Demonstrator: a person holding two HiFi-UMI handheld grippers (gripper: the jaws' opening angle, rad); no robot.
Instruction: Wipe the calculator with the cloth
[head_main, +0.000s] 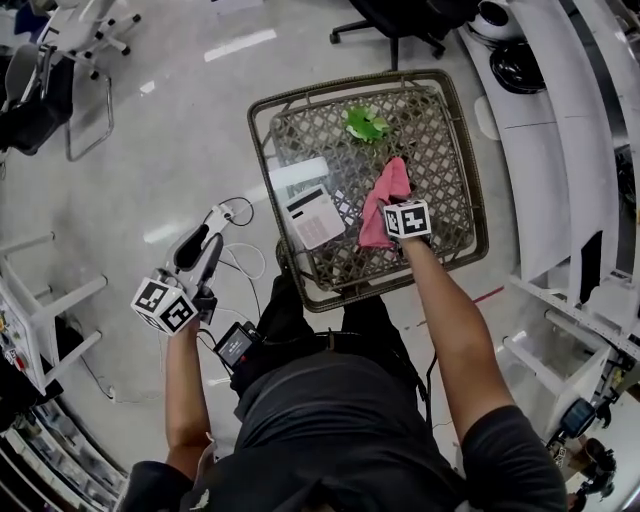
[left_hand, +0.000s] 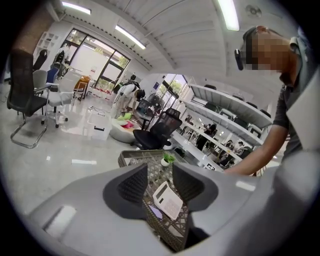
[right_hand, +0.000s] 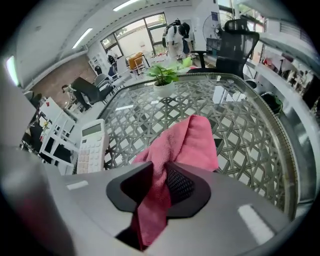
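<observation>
A white calculator (head_main: 313, 215) lies on the left part of the wicker table (head_main: 455, 150); the right gripper view shows the calculator (right_hand: 92, 145) at its left. A pink cloth (head_main: 383, 198) lies to the right of it, toward the table's near edge. My right gripper (right_hand: 159, 186) points steeply down and is shut on the near end of the cloth (right_hand: 187, 142), which fills the gap between its jaws. My left gripper (head_main: 212, 235) hangs over the floor left of the table, open and empty. Past its jaws, the left gripper (left_hand: 160, 182) view shows the calculator (left_hand: 168, 200).
A small green potted plant (head_main: 365, 123) stands at the table's far side. A white sheet (head_main: 297, 175) lies just beyond the calculator. Cables (head_main: 240, 262) trail on the floor left of the table. White shelving (head_main: 560, 130) runs along the right, and office chairs (head_main: 395, 20) stand beyond.
</observation>
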